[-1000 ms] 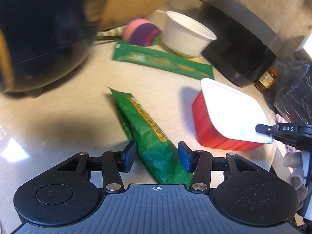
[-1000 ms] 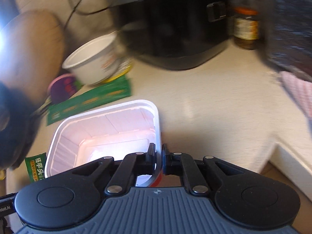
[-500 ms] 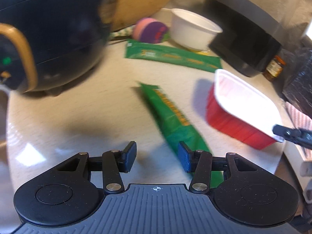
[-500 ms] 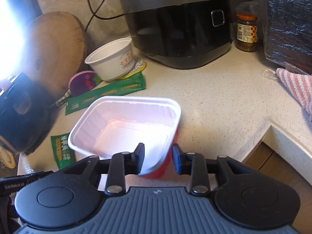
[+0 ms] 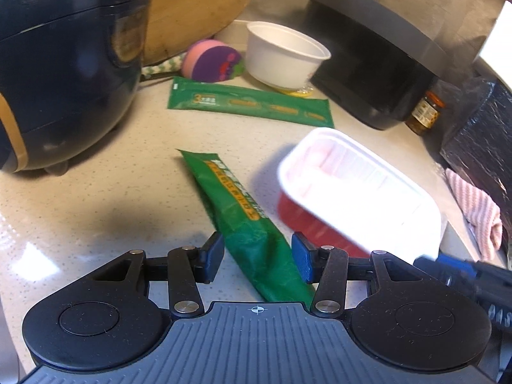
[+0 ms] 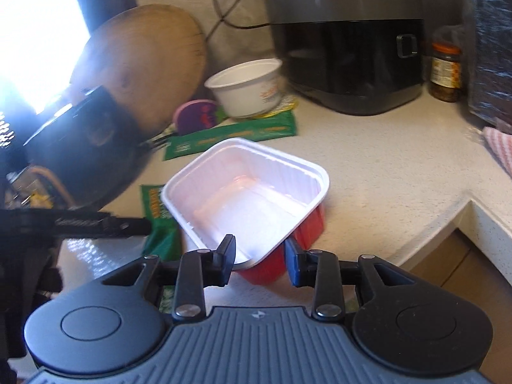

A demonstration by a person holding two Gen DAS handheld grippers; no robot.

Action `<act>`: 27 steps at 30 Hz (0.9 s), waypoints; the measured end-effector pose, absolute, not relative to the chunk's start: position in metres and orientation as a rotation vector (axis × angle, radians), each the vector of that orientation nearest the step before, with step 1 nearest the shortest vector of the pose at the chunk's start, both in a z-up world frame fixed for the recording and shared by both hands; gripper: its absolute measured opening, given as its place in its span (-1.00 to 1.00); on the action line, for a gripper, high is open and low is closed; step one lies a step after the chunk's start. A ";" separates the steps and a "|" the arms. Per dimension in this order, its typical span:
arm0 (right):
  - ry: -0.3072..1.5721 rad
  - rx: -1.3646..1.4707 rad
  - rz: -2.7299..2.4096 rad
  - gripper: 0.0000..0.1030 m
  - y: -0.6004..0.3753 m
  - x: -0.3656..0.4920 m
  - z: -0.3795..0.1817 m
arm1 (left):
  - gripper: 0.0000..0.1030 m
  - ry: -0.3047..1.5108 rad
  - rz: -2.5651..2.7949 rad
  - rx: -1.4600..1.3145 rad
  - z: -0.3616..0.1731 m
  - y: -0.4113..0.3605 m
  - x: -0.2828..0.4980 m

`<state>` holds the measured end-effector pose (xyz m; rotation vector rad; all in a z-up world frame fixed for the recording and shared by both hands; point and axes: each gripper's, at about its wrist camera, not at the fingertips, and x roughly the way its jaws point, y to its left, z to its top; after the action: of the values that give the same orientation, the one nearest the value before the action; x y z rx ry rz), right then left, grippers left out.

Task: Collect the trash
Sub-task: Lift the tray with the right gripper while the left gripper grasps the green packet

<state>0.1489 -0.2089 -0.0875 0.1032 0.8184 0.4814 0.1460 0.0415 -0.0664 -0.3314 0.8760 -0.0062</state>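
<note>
My left gripper (image 5: 257, 257) gapes astride wrapper (image 5: 246, 220); right gripper (image 6: 259, 260) gapes around red tub (image 6: 249, 192) corner — I judge either could slip.

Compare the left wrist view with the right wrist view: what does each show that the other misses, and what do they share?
Only the left wrist view shows the crumpled green wrapper at full length, lying between the open left gripper fingers, and the whole dark blue cooker.

Only the right wrist view shows the open right gripper straddling the near corner of the red tray, plus the countertop edge.

Both show the red tray, flat green packet, white bowl, black rice cooker, jar and wooden board.
</note>
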 end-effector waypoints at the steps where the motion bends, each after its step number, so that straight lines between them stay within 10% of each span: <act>1: 0.833 0.100 0.522 -0.30 -0.206 0.146 -0.088 | 0.00 0.877 -0.012 -0.334 -0.067 0.041 0.146; 27: 0.918 -0.144 0.747 -0.24 -0.129 0.115 -0.114 | 0.00 0.887 0.022 -0.282 -0.073 0.029 0.147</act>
<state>0.1146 -0.1286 -0.1142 -0.1438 0.9181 0.7473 0.1474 0.0292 -0.0729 -0.2823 0.8869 0.0224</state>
